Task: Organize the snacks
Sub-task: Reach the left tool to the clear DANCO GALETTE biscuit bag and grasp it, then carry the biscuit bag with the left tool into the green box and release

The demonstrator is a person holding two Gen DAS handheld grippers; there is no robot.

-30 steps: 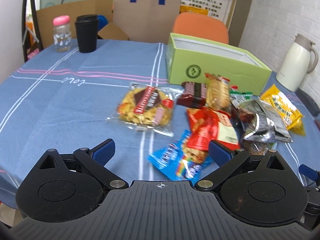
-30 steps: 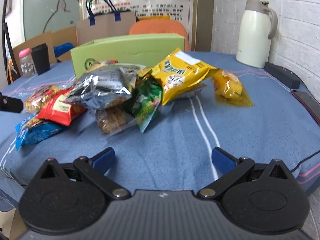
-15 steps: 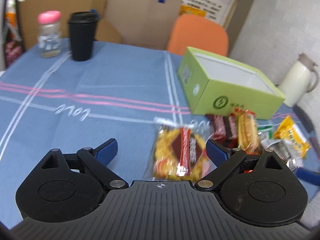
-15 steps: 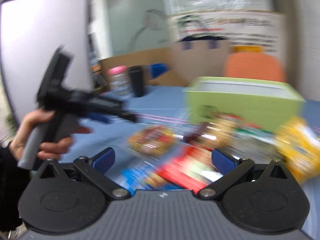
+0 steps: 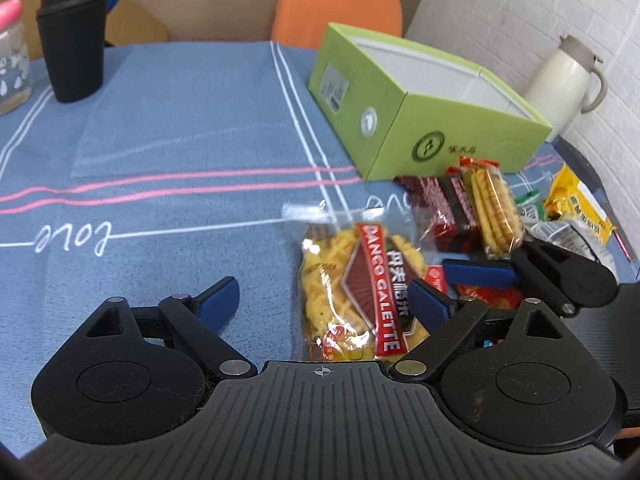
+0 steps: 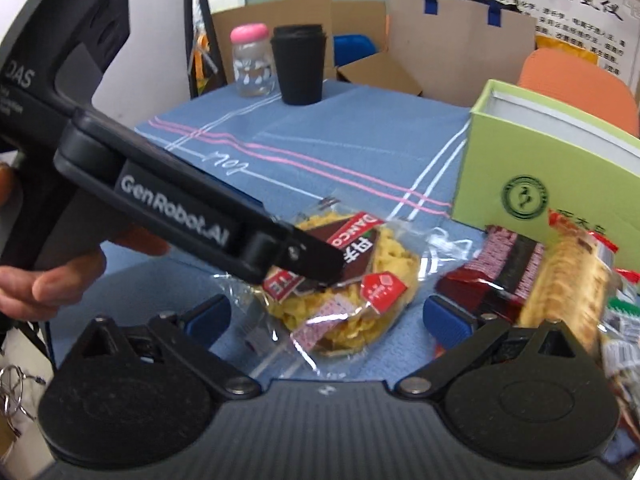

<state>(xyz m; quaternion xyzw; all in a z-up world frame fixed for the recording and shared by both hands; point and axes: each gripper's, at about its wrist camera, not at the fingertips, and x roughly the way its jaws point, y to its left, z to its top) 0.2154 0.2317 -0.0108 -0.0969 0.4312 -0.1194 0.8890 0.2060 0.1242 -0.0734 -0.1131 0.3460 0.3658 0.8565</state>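
Left wrist view first: the left gripper [image 5: 325, 300] hangs over the near part of the blue tablecloth [image 5: 180, 140], its jaws wide but closing, and nothing is pressed by the pads. The galette packet [image 5: 360, 292] lies between the fingers, more toward the right finger, with the cloth bare under the left one. The packet's long axis runs away from the camera, nearly along the line of the fingers — so the jaws would close across its short width.

Right wrist view shows the same galette packet [image 6: 344, 300] just ahead of the right gripper [image 6: 328, 320], also between its two wide-open blue fingers, which touch nothing. The left gripper [image 6: 304, 260] comes in from the left side, held by a hand [image 6: 60, 276], and its tip is already over the packet, perhaps touching the wrapper; I cannot tell for sure. By my judgement the left one is nearer to a grasp — the right one seems to be only arriving.

A little farther lie the dark red wafer pack [image 5: 436, 208] and the biscuit sleeve [image 5: 494, 208], touching each other. Behind them stands the open green box [image 5: 452, 140], which looks empty as far as its inside shows, and it is probably the place for the snacks. Farthest are a black cup [image 5: 74, 40] and a white jug [image 5: 564, 80].
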